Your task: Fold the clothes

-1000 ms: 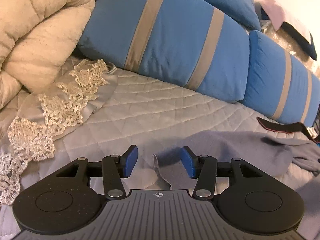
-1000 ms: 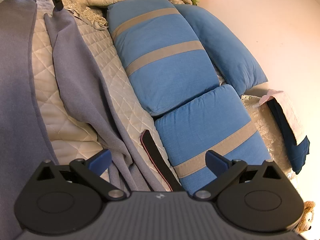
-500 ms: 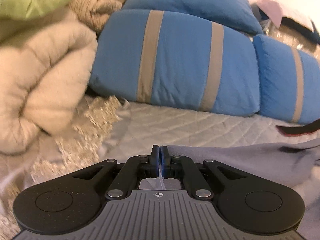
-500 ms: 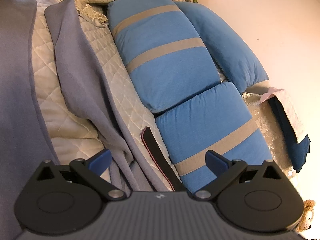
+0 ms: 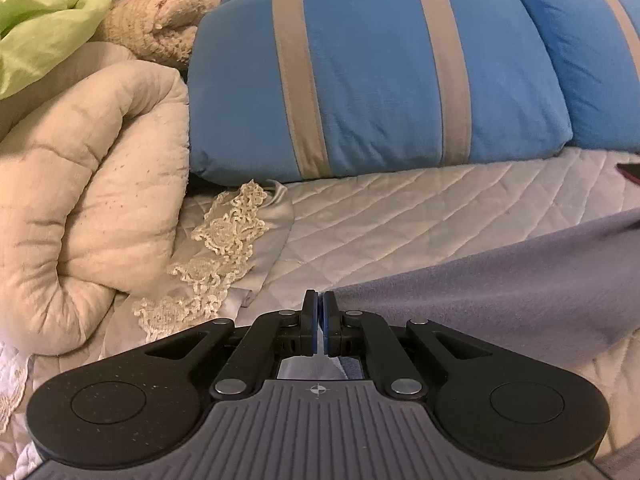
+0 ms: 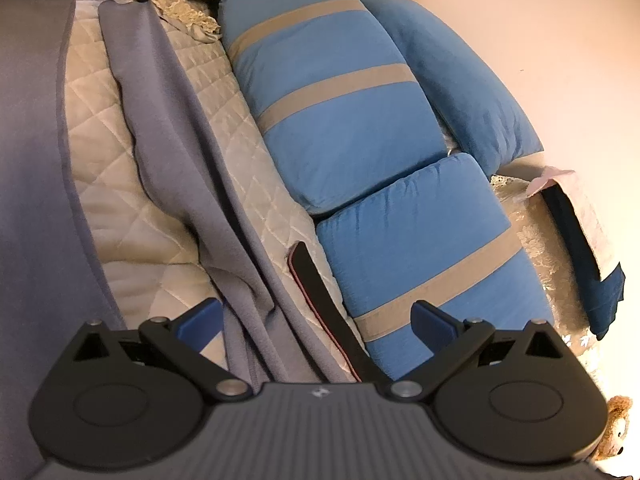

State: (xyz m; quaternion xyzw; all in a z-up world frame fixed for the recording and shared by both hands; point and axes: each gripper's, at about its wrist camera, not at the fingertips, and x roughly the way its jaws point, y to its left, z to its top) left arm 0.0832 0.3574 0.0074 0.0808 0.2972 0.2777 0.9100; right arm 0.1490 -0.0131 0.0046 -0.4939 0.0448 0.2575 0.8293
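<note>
left gripper (image 5: 319, 326): fingers pinched on corner of grey garment (image 5: 500, 296), on quilted bedspread (image 5: 400, 208). right gripper (image 6: 316, 322): fingers wide, holding nothing, above garment's bunched end. right view only: black strap (image 6: 320, 300), teddy bear (image 6: 614, 424). left view only: cream duvet (image 5: 80, 200).

On the bed (image 5: 400, 216), a row of pillows (image 5: 376, 76) is set along the far side in the left wrist view, with a rolled quilt (image 5: 80, 184) to their left. A lace-edged cloth (image 5: 228, 248) is laid between quilt and pillows. The garment (image 5: 500, 292) is spread from the left hand-held gripper (image 5: 319, 328) off to the right. In the right wrist view, a strap (image 6: 320, 308) is lain between garment (image 6: 180, 152) and pillows (image 6: 340, 120), ahead of the right hand-held gripper (image 6: 316, 320).
</note>
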